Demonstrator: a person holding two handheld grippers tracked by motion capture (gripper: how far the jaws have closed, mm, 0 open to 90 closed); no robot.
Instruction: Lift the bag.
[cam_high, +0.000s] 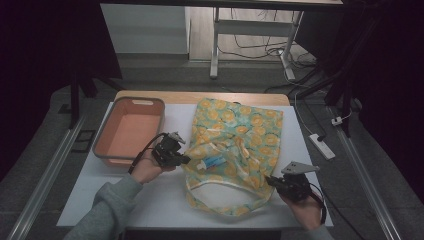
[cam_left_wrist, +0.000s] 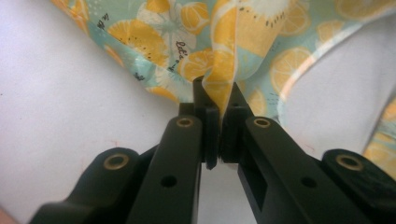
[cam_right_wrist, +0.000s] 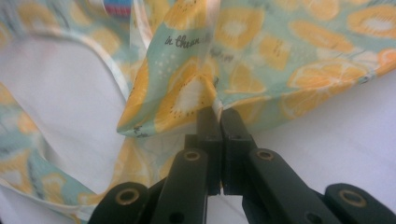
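both tongs are clamped on the lemon-print teal and yellow fabric bag (cam_high: 235, 155), which lies flat on the white table (cam_high: 150, 200), mouth toward the person. left tongs (cam_high: 187, 159) pinch a fold at the bag's left edge; in the left gripper view the cloth (cam_left_wrist: 224, 79) is nipped between the pressed-together jaws. right tongs (cam_high: 270, 181) grip the right edge near the mouth, fabric (cam_right_wrist: 196, 93) bunched at the jaw tips. a small blue and red label (cam_high: 214, 161) sits on the bag. orange rectangular plastic bin (cam_high: 131, 131) stands left of the bag, just apart.
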